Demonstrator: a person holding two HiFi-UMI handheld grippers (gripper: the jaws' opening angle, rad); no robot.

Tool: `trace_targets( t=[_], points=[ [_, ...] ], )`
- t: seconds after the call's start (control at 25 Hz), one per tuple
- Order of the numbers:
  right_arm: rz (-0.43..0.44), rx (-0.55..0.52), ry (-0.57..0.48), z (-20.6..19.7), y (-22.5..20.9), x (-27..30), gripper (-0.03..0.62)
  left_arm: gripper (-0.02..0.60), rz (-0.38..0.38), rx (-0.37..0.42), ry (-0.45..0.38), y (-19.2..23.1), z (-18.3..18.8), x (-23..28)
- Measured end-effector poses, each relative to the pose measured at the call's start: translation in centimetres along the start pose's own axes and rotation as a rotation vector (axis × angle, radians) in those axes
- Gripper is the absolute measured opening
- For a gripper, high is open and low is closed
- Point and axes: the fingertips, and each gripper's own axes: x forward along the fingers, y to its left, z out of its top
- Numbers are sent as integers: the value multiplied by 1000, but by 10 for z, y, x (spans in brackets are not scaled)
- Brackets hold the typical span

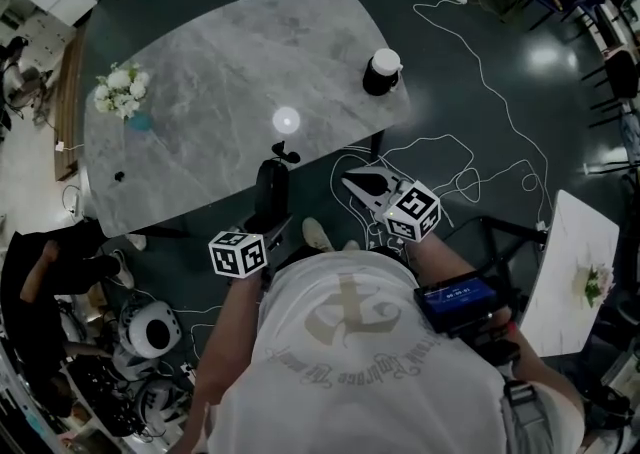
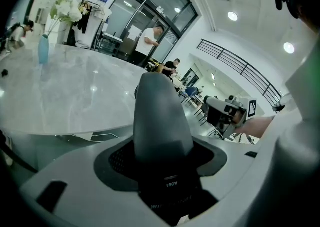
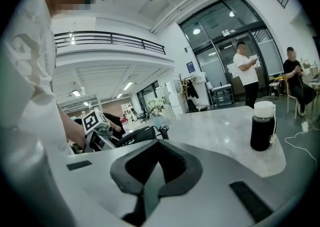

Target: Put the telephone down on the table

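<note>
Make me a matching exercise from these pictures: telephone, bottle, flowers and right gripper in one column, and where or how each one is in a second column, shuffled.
Things:
1. telephone
2. bottle
3. flowers
4. right gripper

Place or state:
A. near the left end of the table in the head view
B. jaws together, nothing held
C. clamped in the left gripper
D. standing near the table's right edge in the head view

Pairs: 1-C, 2-D, 3-A, 4-B
</note>
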Motion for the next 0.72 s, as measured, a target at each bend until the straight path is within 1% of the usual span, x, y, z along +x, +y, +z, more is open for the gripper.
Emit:
trace_targets(
  t=[0.32,0.48,0.72],
  points=[
    [-11,-20,-5,19,-5,29,15,290,-9,-3,1,19,15,-2],
    [17,-48,-12,39,-7,52,15,290,7,-5,-31,33,32,-7],
    [57,-68,-15,55,-3,67,15,290,24,-26,-33,38,30,-6]
  ],
)
